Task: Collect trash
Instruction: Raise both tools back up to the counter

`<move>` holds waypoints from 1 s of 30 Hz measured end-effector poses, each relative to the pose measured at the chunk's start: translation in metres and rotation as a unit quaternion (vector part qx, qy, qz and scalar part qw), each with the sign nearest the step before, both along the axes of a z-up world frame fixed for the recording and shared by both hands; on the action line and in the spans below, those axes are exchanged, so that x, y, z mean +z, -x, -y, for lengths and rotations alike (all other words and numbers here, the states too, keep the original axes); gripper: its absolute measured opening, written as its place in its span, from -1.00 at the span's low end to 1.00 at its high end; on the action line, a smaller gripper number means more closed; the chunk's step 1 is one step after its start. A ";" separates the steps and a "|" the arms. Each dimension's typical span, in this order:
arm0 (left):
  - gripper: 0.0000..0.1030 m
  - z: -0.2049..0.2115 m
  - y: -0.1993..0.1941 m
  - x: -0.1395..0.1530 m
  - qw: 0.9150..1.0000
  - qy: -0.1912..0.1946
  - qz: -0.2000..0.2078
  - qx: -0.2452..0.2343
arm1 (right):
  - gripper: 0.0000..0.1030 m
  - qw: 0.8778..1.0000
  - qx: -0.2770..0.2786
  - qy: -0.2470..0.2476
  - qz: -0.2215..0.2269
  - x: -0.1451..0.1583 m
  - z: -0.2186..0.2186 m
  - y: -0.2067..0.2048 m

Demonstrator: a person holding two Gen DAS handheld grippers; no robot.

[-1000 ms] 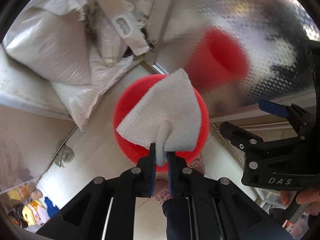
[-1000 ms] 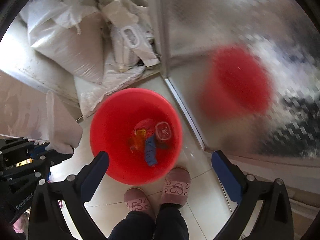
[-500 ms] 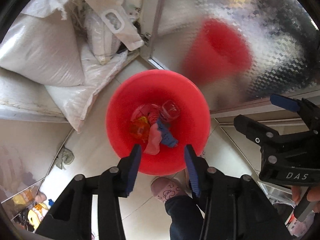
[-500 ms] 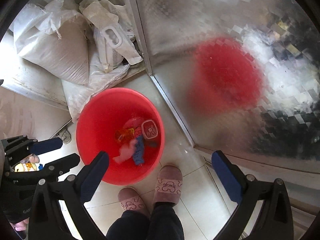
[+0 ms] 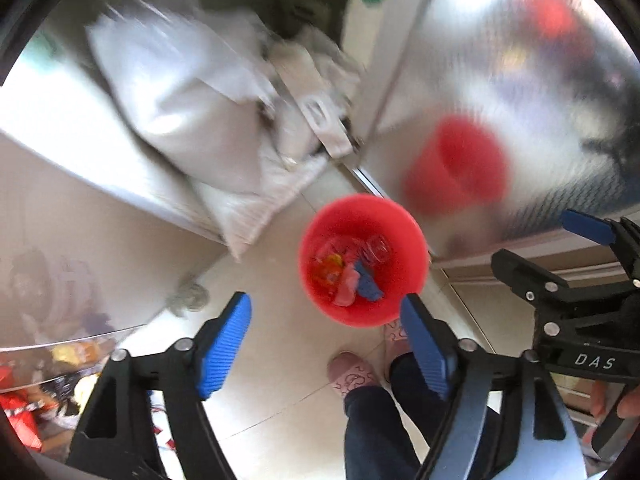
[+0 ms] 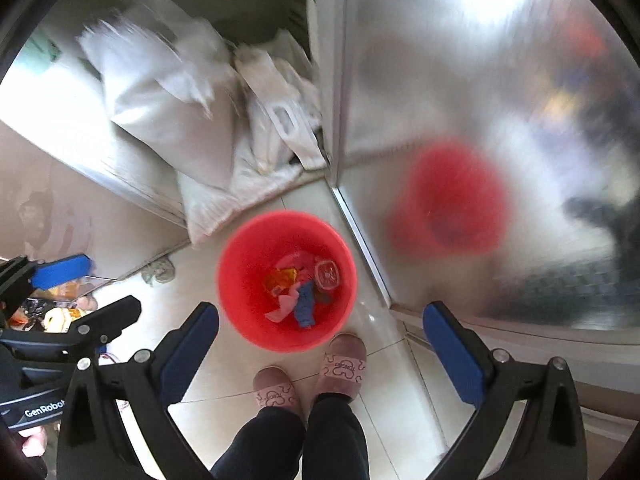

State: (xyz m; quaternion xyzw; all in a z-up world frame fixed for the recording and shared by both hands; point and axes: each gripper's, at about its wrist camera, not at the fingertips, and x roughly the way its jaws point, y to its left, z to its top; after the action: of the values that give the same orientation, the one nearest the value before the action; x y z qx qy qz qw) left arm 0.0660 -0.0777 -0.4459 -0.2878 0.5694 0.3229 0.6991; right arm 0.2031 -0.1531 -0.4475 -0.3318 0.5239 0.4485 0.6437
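So you've got the red bucket sitting on the tiled floor dead center in the right wrist view, with the trash piled at its bottom: pinkish scraps, something blue, an orange wrapper and a small clear lid. Your pink slippers are right below it, nearly touching the rim. White sacks are heaped in the upper left of the frame, and a shiny metal panel fills the right side, showing a blurry red reflection of the bucket. Both views are smeared in the upper part.

Your left gripper hangs above the floor with jaws spread wide, nothing in them. Your right gripper is also wide apart and empty, framing the bucket and your feet.
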 end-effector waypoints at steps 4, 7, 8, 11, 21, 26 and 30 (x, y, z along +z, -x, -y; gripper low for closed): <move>0.62 0.003 0.013 0.072 1.000 -0.022 0.009 0.016 | 0.98 1.000 0.008 -0.014 0.013 0.066 0.001 0.010; 0.63 0.002 0.021 0.123 0.999 -0.043 0.021 0.021 | 0.99 0.999 0.007 -0.026 0.031 0.121 0.004 0.013; 0.64 0.003 0.022 0.142 0.998 -0.052 0.026 0.024 | 0.99 0.999 0.006 -0.029 0.038 0.138 0.005 0.014; 0.67 0.000 0.028 0.189 0.996 -0.063 0.049 0.037 | 0.99 0.997 0.000 -0.047 0.068 0.191 0.007 0.018; 0.74 -0.002 0.030 0.294 0.990 -0.096 0.089 0.055 | 0.99 0.989 -0.007 -0.088 0.121 0.295 0.022 0.015; 0.74 -0.010 0.023 0.320 0.990 -0.090 0.094 0.047 | 0.99 0.988 -0.005 -0.091 0.122 0.318 0.015 0.011; 0.74 -0.017 0.012 0.344 0.988 -0.113 0.098 0.033 | 0.99 0.988 -0.019 -0.103 0.117 0.333 0.009 0.003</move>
State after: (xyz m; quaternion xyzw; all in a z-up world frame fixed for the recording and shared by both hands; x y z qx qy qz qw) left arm 0.0542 -0.0603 -0.1015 -0.2555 0.4483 0.3780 0.7686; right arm 0.2005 -0.1620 -0.1142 -0.3045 0.4020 0.4456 0.7396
